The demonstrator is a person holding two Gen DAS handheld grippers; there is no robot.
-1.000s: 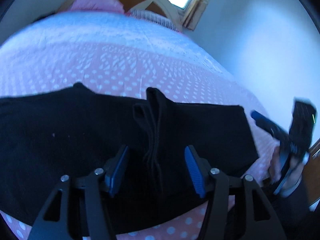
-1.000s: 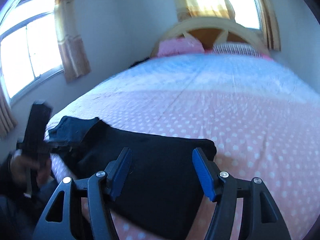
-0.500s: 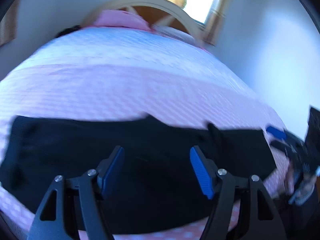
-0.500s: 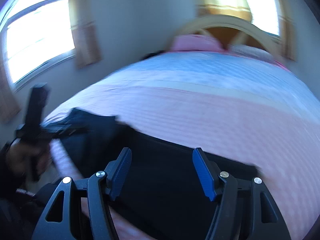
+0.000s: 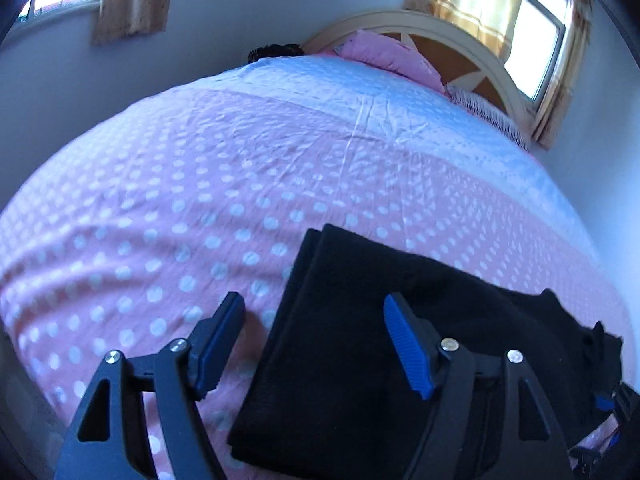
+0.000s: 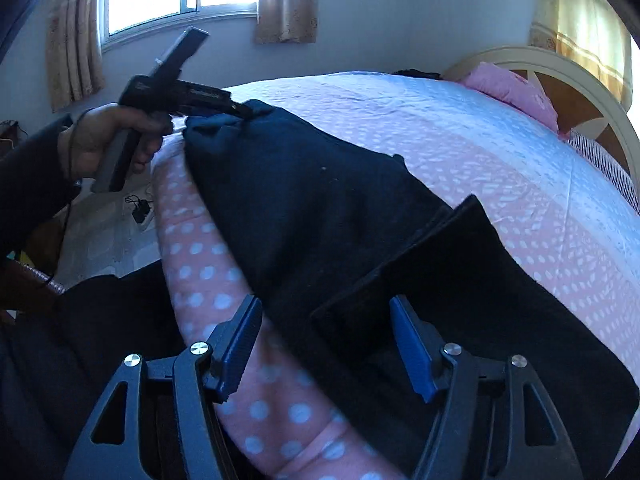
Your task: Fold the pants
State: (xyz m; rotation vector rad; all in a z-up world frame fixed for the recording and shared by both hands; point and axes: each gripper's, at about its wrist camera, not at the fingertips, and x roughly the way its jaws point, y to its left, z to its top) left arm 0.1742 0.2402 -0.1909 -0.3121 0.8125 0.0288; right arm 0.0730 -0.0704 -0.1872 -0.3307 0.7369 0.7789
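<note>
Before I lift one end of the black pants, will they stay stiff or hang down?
Probably floppy: the black pants follow the curve of the bedspread and bunch at one end, so a lifted end should sag. The folded layer on top lies loose and may slide open. The matt cloth looks unlikely to slip in a grasp.

- I see the black fabric pants (image 5: 360, 352) as plain, without any pattern, along the near edge of the bed.
- The cotton bedspread (image 5: 168, 208) under them is pink with white polka dots, turning pale blue-white toward the head edge.
- My left gripper (image 5: 316, 344) and right gripper (image 6: 328, 344) have black frames, blue ribbed pads and silver screws.
- The puffy pillow (image 6: 516, 88) is pink.
- The arched wooden headboard (image 5: 452, 36) is cream with orange-brown panels.
- The window curtains (image 6: 286, 0) are tan with a faint pattern.
</note>
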